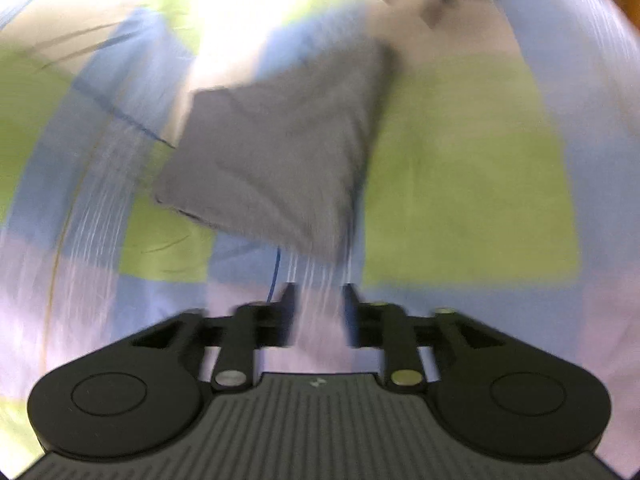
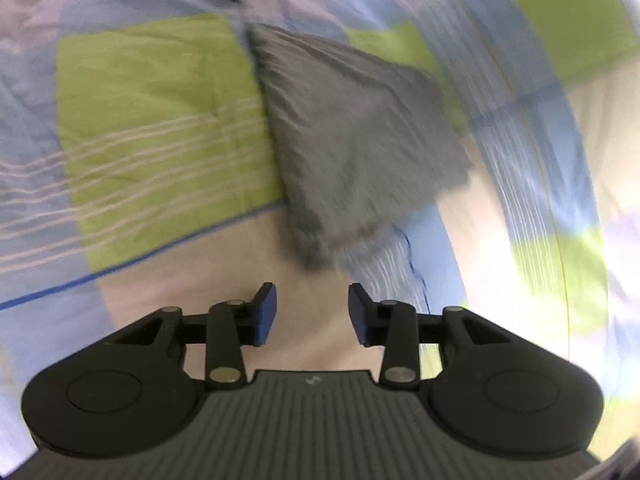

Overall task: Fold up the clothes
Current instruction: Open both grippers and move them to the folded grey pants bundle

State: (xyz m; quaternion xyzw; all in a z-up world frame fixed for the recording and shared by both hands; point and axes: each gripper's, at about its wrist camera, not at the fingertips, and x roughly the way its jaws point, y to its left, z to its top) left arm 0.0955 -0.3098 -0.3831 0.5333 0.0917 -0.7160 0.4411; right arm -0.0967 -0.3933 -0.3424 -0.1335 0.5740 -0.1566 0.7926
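One grey folded garment [image 1: 276, 152] lies flat on a checked bedspread [image 1: 460, 184] of green, blue and pink; left wrist view is blurred. Left gripper [image 1: 319, 300] stands open, empty. Right wrist view: garment [image 2: 360, 140] creased, right gripper [image 2: 312, 304] open, empty, blue pads [image 2: 266, 312]. No writing legible.

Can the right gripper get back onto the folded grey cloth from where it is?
Probably yes. The right gripper is open and empty, and the folded grey cloth lies just ahead on the patchwork cover with nothing between.
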